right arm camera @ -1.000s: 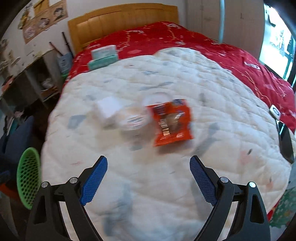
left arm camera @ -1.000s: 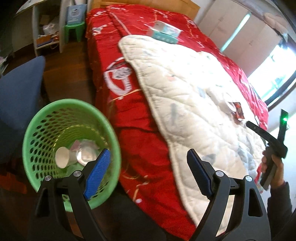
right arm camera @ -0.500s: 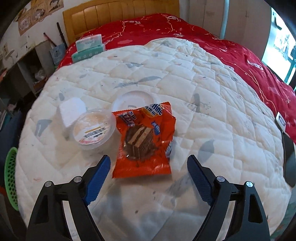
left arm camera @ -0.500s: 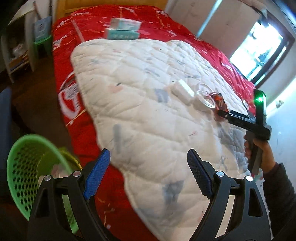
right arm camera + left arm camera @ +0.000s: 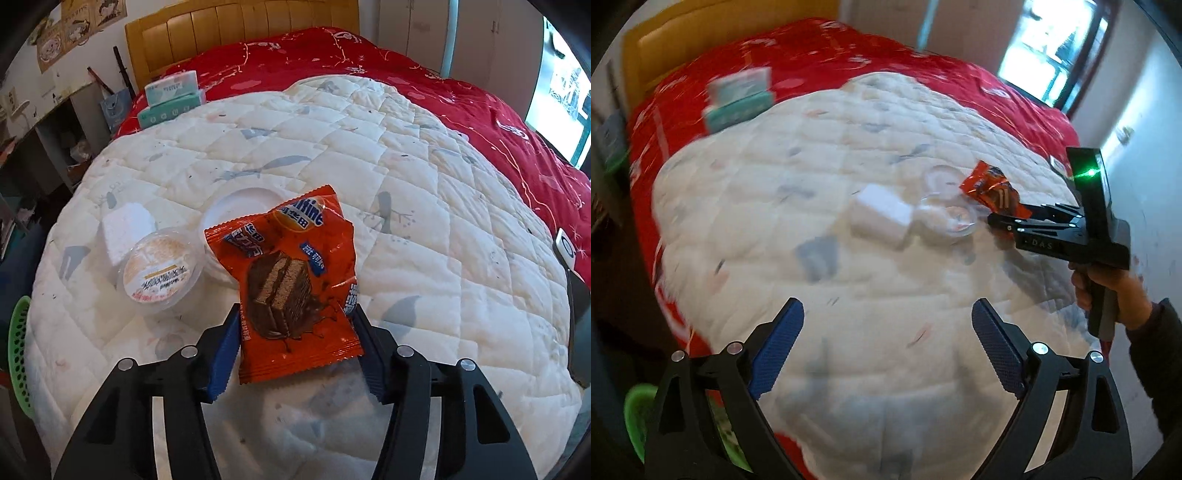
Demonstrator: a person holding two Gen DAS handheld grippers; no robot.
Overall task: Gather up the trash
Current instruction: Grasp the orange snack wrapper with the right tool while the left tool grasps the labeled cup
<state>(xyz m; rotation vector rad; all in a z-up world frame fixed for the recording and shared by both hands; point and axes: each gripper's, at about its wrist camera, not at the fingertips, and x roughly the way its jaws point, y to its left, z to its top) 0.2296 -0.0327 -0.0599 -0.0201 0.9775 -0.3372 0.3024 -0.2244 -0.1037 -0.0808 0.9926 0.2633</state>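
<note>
An orange snack wrapper [image 5: 295,284] is pinched between the fingers of my right gripper [image 5: 295,325] and lifted off the white quilt [image 5: 424,229]; it also shows in the left wrist view [image 5: 993,188], held by the right gripper [image 5: 1001,218]. A clear round tub [image 5: 160,273], a white lid [image 5: 240,206] and a white foam block [image 5: 127,229] lie on the quilt beside it. My left gripper [image 5: 886,339] is open and empty over the quilt's near part. The green trash basket [image 5: 639,417] shows at the lower left, by the bed.
Two tissue packs [image 5: 171,98] lie on the red bedspread [image 5: 369,62] near the wooden headboard [image 5: 236,26]. A white device [image 5: 565,251] lies on the bed's right edge. Shelves [image 5: 55,140] stand to the left. The basket's rim [image 5: 18,354] shows left of the bed.
My right gripper has closed on the orange wrapper and raised it. My left gripper has swung right from the basket toward the trash on the quilt.
</note>
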